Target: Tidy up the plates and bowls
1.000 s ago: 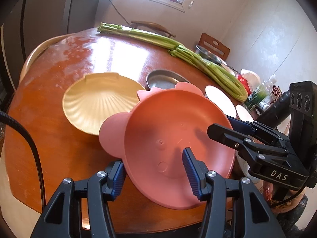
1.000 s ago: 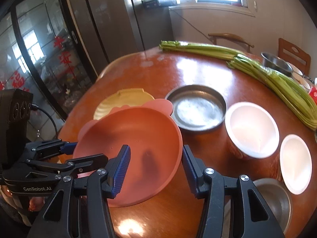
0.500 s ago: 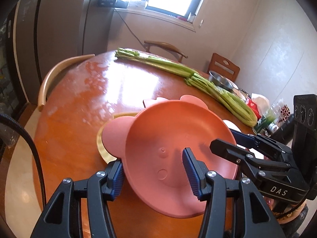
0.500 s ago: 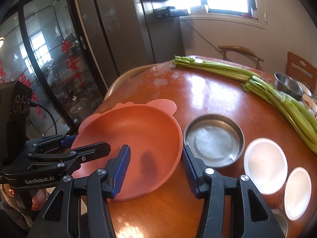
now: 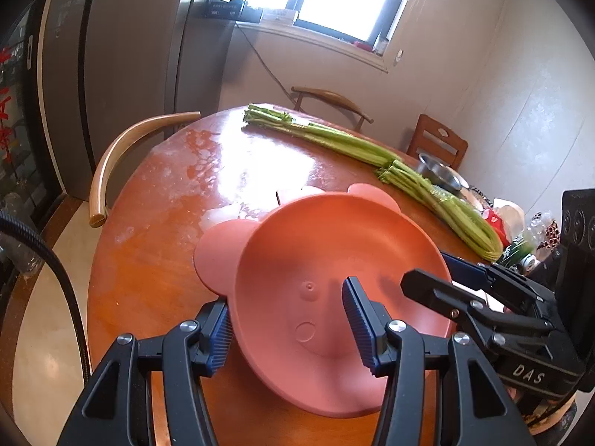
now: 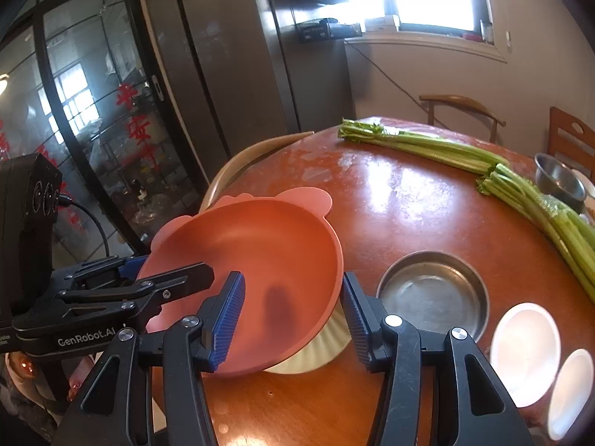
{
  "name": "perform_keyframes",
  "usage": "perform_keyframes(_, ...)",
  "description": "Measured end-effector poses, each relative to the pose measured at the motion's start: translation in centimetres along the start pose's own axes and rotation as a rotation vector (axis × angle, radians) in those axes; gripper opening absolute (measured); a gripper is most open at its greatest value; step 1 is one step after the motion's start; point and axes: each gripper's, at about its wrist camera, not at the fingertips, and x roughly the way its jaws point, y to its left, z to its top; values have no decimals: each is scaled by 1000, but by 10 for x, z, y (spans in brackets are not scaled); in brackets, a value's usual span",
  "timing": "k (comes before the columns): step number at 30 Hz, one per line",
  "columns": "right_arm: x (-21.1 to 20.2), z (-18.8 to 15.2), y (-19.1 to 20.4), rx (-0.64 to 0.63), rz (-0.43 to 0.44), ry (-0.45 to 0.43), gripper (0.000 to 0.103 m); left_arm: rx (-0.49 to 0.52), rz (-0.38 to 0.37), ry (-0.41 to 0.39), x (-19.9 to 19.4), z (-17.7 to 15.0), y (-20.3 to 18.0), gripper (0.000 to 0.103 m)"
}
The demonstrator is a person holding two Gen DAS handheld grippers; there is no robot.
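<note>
Pink plate: one, with round ears (image 5: 323, 271). I hold it with both claws above the bench (image 5: 156, 260), tilted, over the shell plate.
Left claw: (image 5: 290, 329) it pinches the near-left rim of the pink plate, one pad inside, one pad under the rim.
Right claw: (image 6: 293, 312) it pinches the opposite rim in the same way, one pad inside the plate, one outside.
Shell plate: one, cream colour (image 6: 316, 353). Only its ribbed edge shows from under the pink plate in my right view.
Steel dishes: two. A flat round one (image 6: 433, 293) lies just beside the pink plate; a deeper bowl (image 6: 557, 180) stands at the far edge, near the celery.
White bowls: two (image 6: 526, 353) (image 6: 569, 390), side by side, to the right of the flat steel dish.
Celery: two long bundles (image 5: 372, 148), end to end across the far side of the bench.
Chairs: three around the bench (image 5: 122, 156).
Writing: "GenRobot.AI" on my left claw, seen from the right view; "DAS" on my right claw, seen from the left view. Red characters on the glass door (image 6: 137, 126); I cannot read them.
Change: a second ago the shell plate lay open to the left of the pink plate. Now the pink plate has come over it and covers nearly all. Both claws have kept the same grip.
</note>
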Motion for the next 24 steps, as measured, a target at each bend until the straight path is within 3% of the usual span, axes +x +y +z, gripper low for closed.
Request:
perform_keyframes(14, 47, -27, -12, 18, -63, 130, 55, -6, 21, 96, 60, -14, 17, 54)
perform_keyframes(24, 65, -36, -11, -4, -101, 198, 55, 25, 63, 106, 76, -17, 14, 54)
